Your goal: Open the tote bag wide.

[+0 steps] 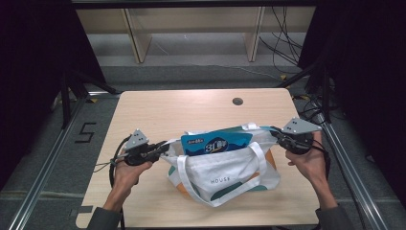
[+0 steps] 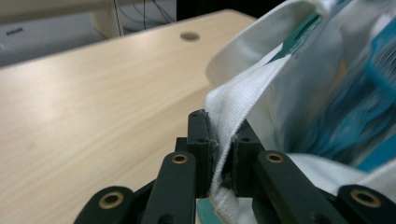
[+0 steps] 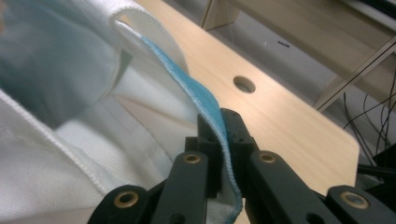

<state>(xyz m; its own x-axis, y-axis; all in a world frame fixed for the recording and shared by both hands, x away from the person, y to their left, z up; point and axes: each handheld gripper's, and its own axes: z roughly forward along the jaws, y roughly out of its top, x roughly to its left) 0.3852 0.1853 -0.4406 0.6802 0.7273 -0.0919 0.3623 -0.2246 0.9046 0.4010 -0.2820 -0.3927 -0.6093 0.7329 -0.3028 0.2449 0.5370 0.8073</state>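
Plywood table (image 1: 158,112), pale and rounded at the corners, fills the middle of the high view, with a small round grommet hole (image 1: 237,101) near its far edge, right of centre. Beyond it, in the upper part of the frame, stand light wooden shelf legs (image 1: 139,40) on a grey floor, and black cables (image 1: 282,38) trail down at the upper right.

A white tote bag (image 1: 225,175) with teal and orange patches and the word HOUSE printed on its front sits in the lower centre of the frame, its mouth held wide. Inside it, standing up out of the opening, is a blue-and-white package (image 1: 218,143) bearing large numerals; its finer print is too small to read. A white strap (image 1: 184,179) loops down the front of the bag.

The left gripper (image 1: 163,148) is at the bag's left edge, just left of centre frame, held by the person's left hand (image 1: 130,165). In the left gripper view its jaws are pressed together on the bag's white woven rim (image 2: 233,126). The right gripper (image 1: 276,132) meets the bag's right edge at centre right, held by the right hand (image 1: 311,163). In the right gripper view its jaws pinch a blue-edged fold of the rim (image 3: 212,109).
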